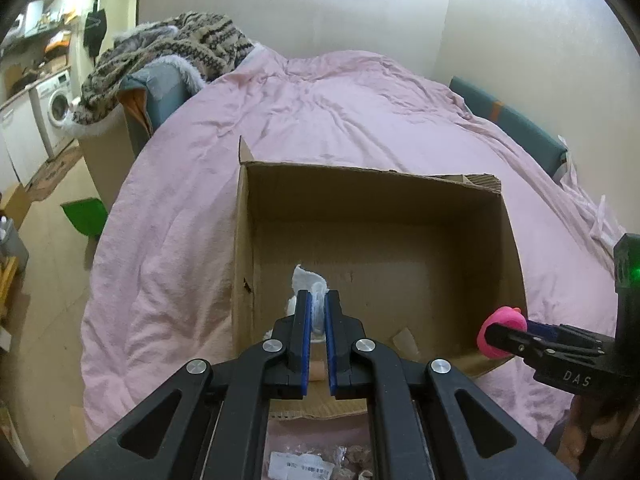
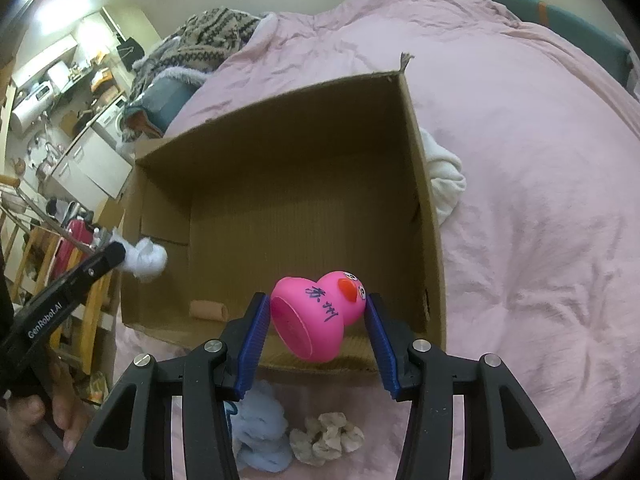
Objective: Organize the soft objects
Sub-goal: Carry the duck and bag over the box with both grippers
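An open cardboard box (image 1: 440,200) (image 2: 424,184) sits on a pink bed. My left gripper (image 1: 318,298) (image 2: 116,256) is shut on a white soft cloth (image 1: 310,284) (image 2: 146,260) and holds it over the box's near left side. My right gripper (image 2: 318,304) (image 1: 496,334) is shut on a pink rubber duck (image 2: 320,316) (image 1: 504,330) above the box's near right edge. A small tan roll (image 2: 208,310) lies on the box floor.
A white cloth (image 2: 444,184) lies on the pink duvet (image 1: 320,112) right of the box. A light blue cloth (image 2: 260,436) and a beige scrunchie (image 2: 326,438) lie in front of the box. Patterned knitwear (image 1: 168,52) is piled at the bed's far left.
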### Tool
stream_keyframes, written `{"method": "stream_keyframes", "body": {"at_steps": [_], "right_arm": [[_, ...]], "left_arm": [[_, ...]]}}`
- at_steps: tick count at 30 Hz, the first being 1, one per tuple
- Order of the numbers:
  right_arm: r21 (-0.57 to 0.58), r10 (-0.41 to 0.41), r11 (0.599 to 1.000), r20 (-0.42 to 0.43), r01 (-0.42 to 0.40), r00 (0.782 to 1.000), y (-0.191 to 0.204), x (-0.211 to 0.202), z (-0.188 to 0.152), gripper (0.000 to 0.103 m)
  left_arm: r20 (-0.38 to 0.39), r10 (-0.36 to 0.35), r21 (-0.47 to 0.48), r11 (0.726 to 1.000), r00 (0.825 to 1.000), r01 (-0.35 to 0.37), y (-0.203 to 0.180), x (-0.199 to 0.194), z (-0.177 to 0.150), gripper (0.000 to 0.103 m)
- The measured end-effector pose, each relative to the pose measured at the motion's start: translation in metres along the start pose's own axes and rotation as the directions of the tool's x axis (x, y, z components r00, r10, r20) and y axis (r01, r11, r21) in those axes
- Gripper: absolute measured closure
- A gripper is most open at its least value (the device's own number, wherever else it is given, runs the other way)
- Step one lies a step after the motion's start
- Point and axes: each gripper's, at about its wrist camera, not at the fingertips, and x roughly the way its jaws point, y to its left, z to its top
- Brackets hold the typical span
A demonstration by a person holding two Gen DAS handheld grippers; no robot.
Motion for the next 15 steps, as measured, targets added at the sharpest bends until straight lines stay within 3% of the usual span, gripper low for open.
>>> {"method": "stream_keyframes", "body": {"at_steps": [8,15], "right_arm": [[-0.003,0.002,1.000,-0.012,-0.002,1.000,0.002,0.002,-0.002,0.051],[0.011,-0.022,1.000,0.006,0.022,1.000,-0.006,-0.001,-0.005,0.051]], "left_arm": [[-0.002,-0.002,0.044,0.999,1.000,0.002,-0.009,0.006,-0.005,0.097],[-0.040,-0.048,-0.011,0.999,0.998,0.048,-0.005,0.013,-0.004,0.097]]}}
